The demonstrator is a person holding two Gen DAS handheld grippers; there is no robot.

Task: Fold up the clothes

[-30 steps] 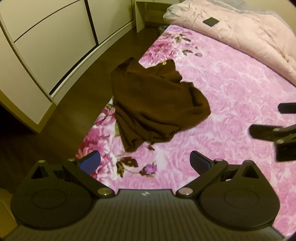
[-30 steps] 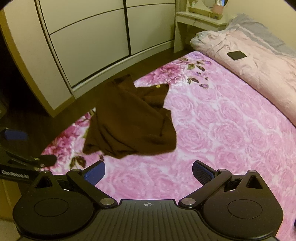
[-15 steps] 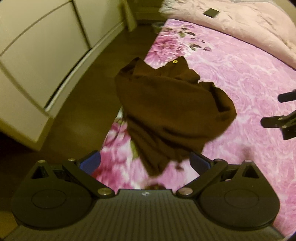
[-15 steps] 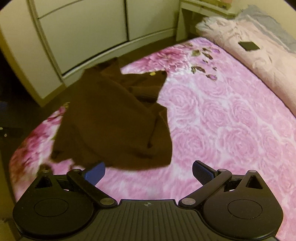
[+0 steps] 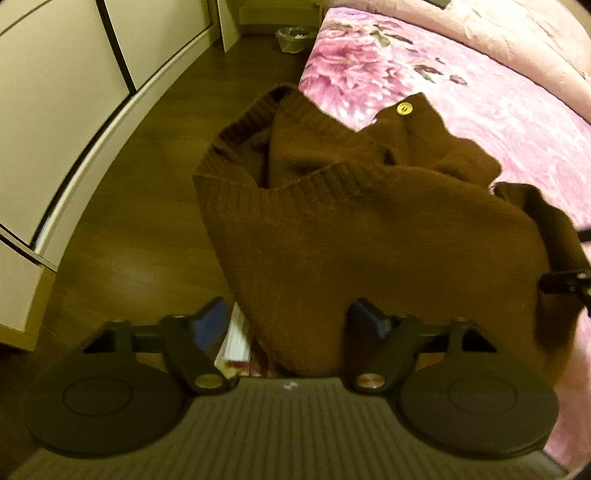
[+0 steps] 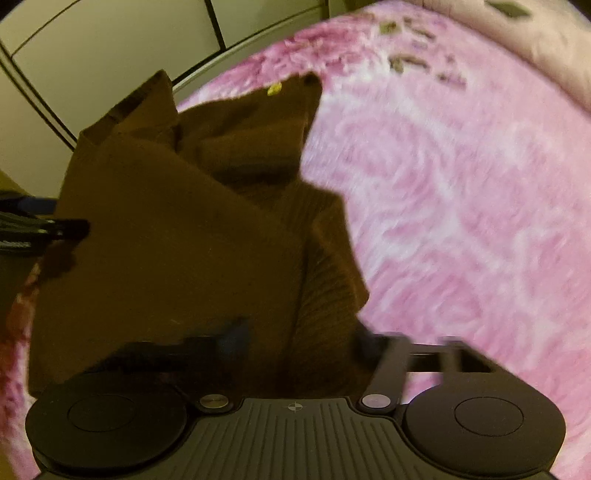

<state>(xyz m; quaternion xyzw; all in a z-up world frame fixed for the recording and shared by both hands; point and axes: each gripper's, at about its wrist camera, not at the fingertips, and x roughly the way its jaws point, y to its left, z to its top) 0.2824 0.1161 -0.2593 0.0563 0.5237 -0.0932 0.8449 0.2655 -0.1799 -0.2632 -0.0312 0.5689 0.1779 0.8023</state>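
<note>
A crumpled brown knit cardigan with a yellow button lies at the edge of the pink floral bedspread. My left gripper is open, its fingers straddling the cardigan's near hem. My right gripper is open too, its jaws either side of the cardigan's near edge; the view is blurred. The right gripper shows at the right edge of the left wrist view, the left gripper at the left edge of the right wrist view.
White wardrobe doors stand to the left across a dark wooden floor. A small waste bin sits on the floor at the back. A pale pink duvet lies at the far right of the bed.
Both grippers have moved down and forward to the cardigan, which now fills each view. Their jaws have narrowed somewhat and now straddle its near edge.
</note>
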